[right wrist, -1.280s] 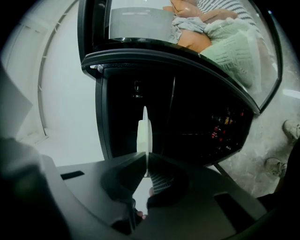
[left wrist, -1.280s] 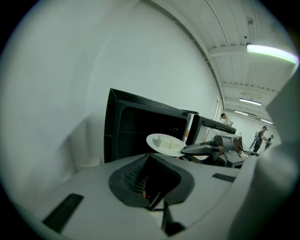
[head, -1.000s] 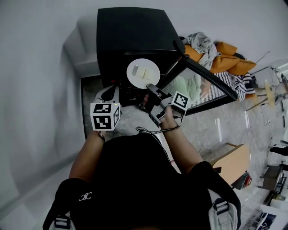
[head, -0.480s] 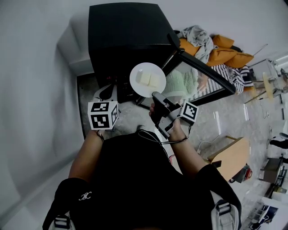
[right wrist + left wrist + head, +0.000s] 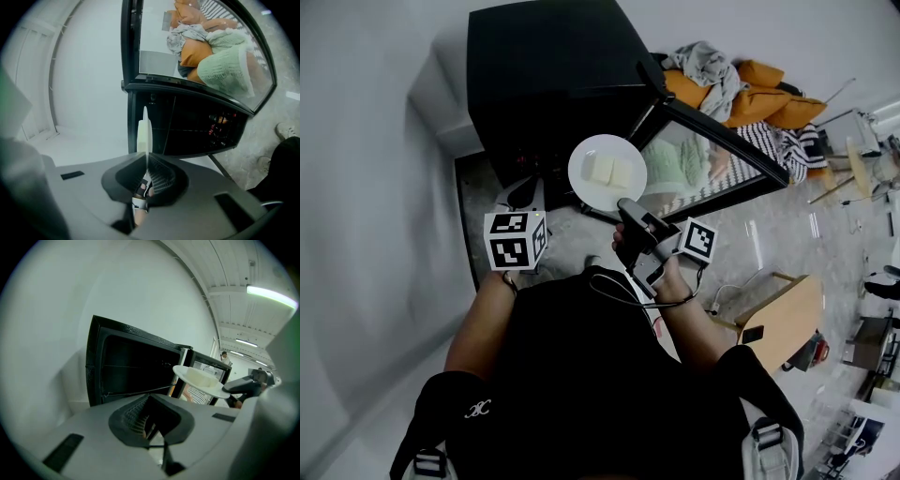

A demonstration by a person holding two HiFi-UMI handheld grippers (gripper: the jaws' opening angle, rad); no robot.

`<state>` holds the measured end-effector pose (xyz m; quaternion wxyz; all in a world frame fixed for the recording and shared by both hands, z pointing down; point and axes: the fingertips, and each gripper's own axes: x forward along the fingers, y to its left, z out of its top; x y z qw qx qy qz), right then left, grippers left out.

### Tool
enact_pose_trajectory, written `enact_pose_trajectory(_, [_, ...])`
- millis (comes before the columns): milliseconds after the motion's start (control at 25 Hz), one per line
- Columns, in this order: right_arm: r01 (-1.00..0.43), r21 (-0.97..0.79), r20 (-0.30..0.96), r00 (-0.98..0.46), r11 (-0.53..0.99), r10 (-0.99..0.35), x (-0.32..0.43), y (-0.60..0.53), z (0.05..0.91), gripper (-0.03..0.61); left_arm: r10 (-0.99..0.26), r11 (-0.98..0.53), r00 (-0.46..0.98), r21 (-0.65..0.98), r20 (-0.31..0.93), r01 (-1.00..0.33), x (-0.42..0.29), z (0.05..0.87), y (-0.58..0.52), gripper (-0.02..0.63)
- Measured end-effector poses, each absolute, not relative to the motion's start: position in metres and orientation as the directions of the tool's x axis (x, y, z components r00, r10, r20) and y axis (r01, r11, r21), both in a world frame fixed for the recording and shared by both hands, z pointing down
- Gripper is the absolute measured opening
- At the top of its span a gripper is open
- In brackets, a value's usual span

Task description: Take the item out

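One plate [image 5: 582, 184] farther out, two pieces [image 5: 612, 171] aboard

No legible writing; only black-and-white square marker patterns on the left cube [image 5: 517, 253] and right cube [image 5: 700, 239].

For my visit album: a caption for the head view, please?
Right gripper holds a white plate of pale blocks before the open black cabinet.
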<state>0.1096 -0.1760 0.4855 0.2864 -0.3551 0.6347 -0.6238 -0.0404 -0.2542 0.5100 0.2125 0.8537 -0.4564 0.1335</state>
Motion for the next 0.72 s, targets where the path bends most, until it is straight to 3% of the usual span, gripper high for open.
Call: enact_pose_trajectory(720, [-0.093, -0.994, 0.102, -0.587, -0.058, -0.803, 0.111, -0.179, 0.5, 0.021, -0.72, -0.489, 0.541, 0.235, 0.435, -0.84, -0.04, 0.514, -0.267, 0.001])
